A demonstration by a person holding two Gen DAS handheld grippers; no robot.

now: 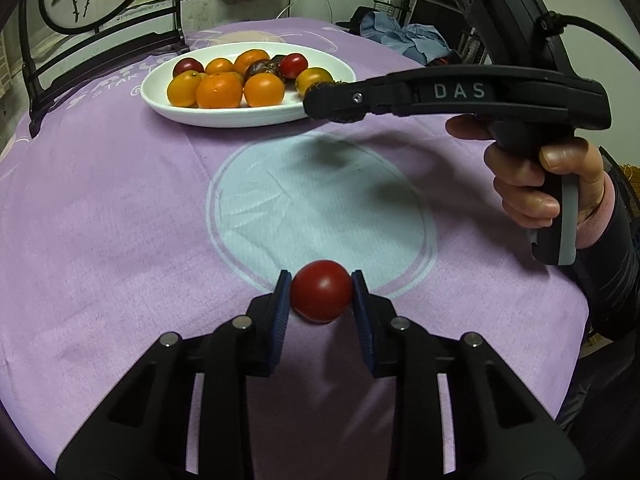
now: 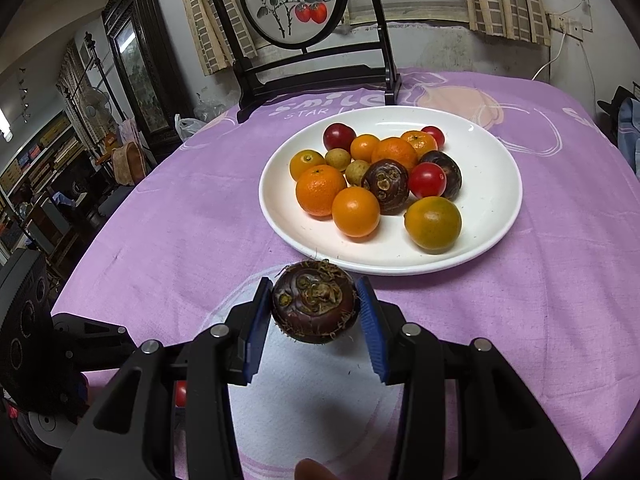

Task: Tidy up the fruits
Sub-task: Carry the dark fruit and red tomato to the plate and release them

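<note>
A red cherry tomato (image 1: 321,291) rests on the purple tablecloth, with the blue pads of my left gripper (image 1: 321,280) pressed on both its sides. My right gripper (image 2: 316,300) is shut on a dark brown, hairy water chestnut (image 2: 314,306), which hangs above the cloth just short of the near rim of the white plate (image 2: 492,216). The plate holds several oranges, red tomatoes, water chestnuts and small tan fruits. In the left wrist view the right gripper (image 1: 332,100) reaches side-on to the plate (image 1: 224,118), held by a hand (image 1: 532,184).
A round painted screen on a black stand (image 2: 292,0) rises behind the plate at the table's far edge. The purple cloth (image 1: 120,200) covers the whole table, with a pale blue circle printed in the middle. Clothes (image 1: 420,40) lie beyond the far right edge.
</note>
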